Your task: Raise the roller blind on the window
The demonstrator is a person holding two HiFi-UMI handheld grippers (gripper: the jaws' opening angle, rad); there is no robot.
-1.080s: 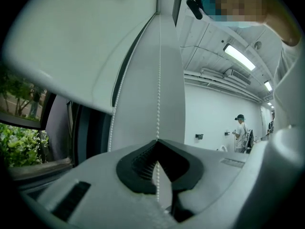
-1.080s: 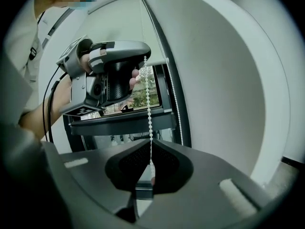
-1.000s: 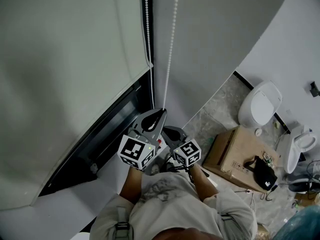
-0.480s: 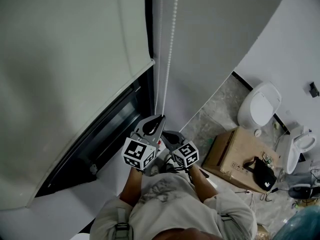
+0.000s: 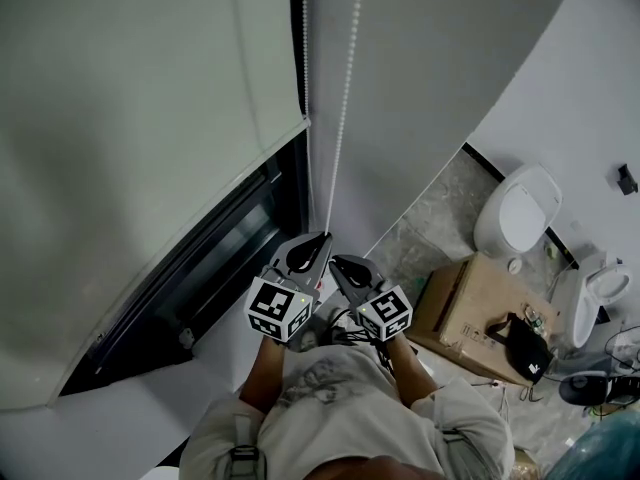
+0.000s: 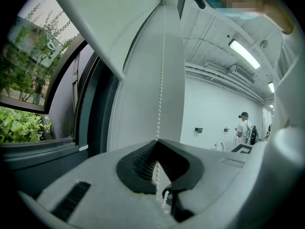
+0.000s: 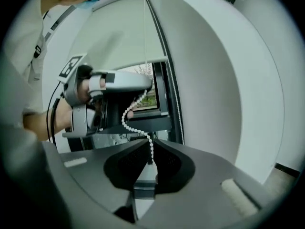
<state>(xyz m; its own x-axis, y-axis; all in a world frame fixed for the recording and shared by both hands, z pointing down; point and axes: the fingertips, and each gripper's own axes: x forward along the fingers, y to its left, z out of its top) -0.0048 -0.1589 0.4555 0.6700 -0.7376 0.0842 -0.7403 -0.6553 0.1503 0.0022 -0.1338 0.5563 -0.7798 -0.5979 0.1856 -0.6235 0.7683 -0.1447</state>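
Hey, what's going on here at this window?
A person stands at the window with a gripper in each hand. The left gripper is shut on the bead chain, and the right gripper is shut on the chain's slack close beside it. The roller blind is partly up, with dark glass showing below it.

In the head view, the roller blind (image 5: 130, 118) fills the upper left of the frame. The window (image 5: 190, 278) shows beneath its lower edge, slanting through the left centre. The bead chain (image 5: 345, 88) drops from top centre, just right of the blind, into the left gripper (image 5: 320, 238), whose jaws meet on it. The right gripper (image 5: 337, 263) sits just right of and below it, its jaws also together on the chain. At lower right a cardboard box (image 5: 465, 303) carries a bag (image 5: 525, 346), and a toilet (image 5: 520, 208) lies above them in the frame.
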